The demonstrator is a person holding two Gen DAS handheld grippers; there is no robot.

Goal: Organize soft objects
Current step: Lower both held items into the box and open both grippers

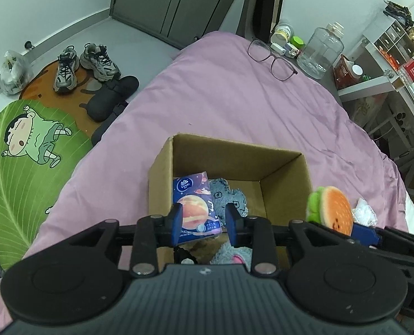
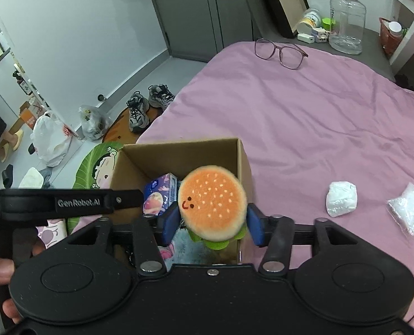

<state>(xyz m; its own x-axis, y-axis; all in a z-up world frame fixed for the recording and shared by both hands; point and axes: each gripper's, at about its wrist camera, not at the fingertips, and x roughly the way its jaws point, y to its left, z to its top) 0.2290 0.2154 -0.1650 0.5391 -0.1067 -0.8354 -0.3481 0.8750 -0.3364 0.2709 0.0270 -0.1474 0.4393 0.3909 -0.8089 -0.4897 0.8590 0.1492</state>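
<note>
Both wrist views close above shared box (image 1: 234,156).

1. Both views are evenly and brightly lit by soft, diffuse light; no lamp or window shows; colours read clearly.
2. Shadows are faint; the cardboard box (image 1: 234,156) has a darker interior; the pink bedsheet (image 2: 318,106) shows only gentle fold shading.
3. Mild glare sits on the clear plastic jug (image 2: 346,19); the white wall (image 2: 75,28) looks slightly washed.
4. Fisheye bending curves walls and floor; corners go black.
5. The burger plush (image 1: 332,209) is slightly soft; the box's far rim is faintly blurred.
</note>
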